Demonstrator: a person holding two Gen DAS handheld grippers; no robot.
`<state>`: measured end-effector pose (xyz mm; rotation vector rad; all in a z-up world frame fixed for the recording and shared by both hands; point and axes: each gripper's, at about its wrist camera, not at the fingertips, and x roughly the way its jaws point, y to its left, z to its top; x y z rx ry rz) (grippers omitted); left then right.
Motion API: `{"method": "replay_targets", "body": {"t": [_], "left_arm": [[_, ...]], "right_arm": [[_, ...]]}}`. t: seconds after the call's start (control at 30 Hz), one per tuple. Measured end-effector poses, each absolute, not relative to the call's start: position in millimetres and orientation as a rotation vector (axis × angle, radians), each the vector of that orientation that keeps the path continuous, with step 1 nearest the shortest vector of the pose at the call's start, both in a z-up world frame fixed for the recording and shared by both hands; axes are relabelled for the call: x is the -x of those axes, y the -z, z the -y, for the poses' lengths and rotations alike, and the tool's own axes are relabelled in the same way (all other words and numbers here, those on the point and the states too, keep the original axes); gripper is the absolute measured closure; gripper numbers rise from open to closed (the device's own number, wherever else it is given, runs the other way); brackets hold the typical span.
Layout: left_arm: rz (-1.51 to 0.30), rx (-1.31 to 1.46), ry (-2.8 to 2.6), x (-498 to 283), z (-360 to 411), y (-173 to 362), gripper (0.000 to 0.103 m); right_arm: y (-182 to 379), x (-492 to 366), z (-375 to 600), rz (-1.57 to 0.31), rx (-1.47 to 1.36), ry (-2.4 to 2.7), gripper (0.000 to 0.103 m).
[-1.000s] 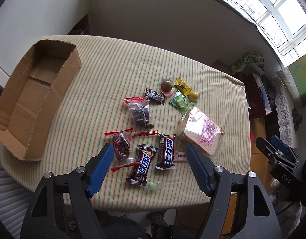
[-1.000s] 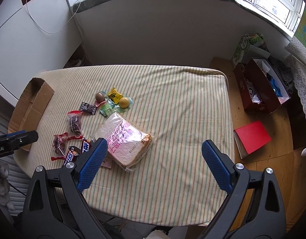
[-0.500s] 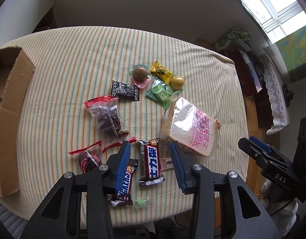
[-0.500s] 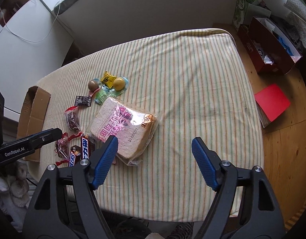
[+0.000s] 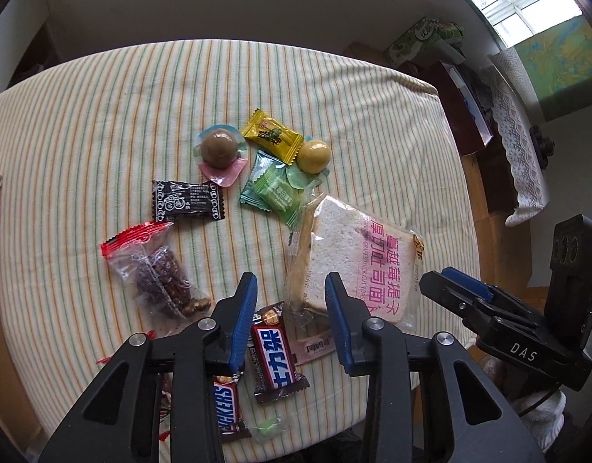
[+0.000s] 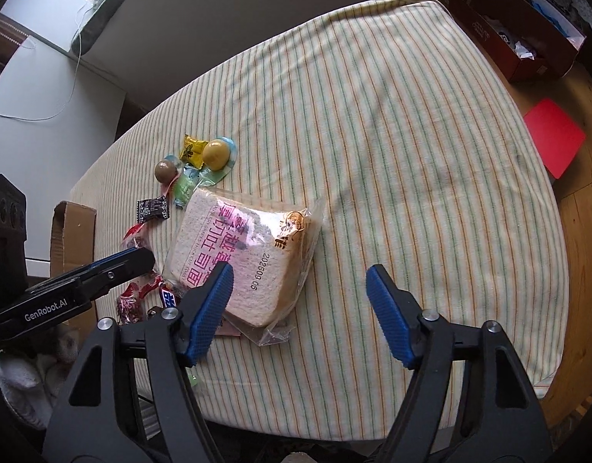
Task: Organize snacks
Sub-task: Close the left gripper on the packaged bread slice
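Note:
Snacks lie on the striped table (image 5: 103, 108): a bagged bread slice (image 5: 353, 266), two Snickers bars (image 5: 274, 351), a nut bag (image 5: 157, 274), a black sachet (image 5: 186, 200), green (image 5: 276, 189) and yellow (image 5: 270, 135) candies, and two jelly cups (image 5: 218, 150). My left gripper (image 5: 290, 289) is open and empty, low over the upright Snickers bar. My right gripper (image 6: 299, 281) is open and empty, just right of the bread bag (image 6: 238, 258). A cardboard box (image 6: 70, 231) shows at the table's left end.
A red-brown box (image 6: 527, 23) and a red book (image 6: 554, 142) lie on the wooden floor to the right. The right part of the table (image 6: 411, 135) is bare cloth. A small green candy (image 5: 269, 426) lies by the near edge.
Both grippers have moved down and closer to the snacks. The left jaws have narrowed from wide to a moderate gap; the right jaws have narrowed a little. The cardboard box has slid out of the left view.

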<state>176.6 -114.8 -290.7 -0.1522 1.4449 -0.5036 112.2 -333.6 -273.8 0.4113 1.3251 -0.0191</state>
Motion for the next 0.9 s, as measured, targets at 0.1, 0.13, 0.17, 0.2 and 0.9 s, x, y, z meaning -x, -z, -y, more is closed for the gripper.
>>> {"method": "replay_targets", "body": {"t": [0.1, 0.13, 0.17, 0.2, 0.9], "left_arm": [[-1.457, 0.14, 0.524, -177.8, 118.5, 294.5, 0.071], [-1.464, 0.144, 0.533, -178.7, 119.0, 296.2, 0.071], [-1.472, 0.154, 0.542, -180.2, 119.3, 298.3, 0.072], [-1.48, 0.164, 0.546, -181.3, 119.2, 299.9, 0.072], [-1.517, 0.121, 0.627, -185.2, 133.2, 310.4, 0.072]], "right_arm": [[277.0, -114.2, 330.7, -1.332, -0.409, 0.013, 0.034], [278.3, -114.7, 330.9, -1.335, -0.421, 0.011, 0.034], [279.8, -114.9, 332.1, -1.337, -0.436, 0.009, 0.034], [281.4, -115.2, 332.9, -1.34, -0.455, 0.008, 0.035], [301.3, -132.1, 325.3, -1.381, -0.544, -0.037, 0.047]]}}
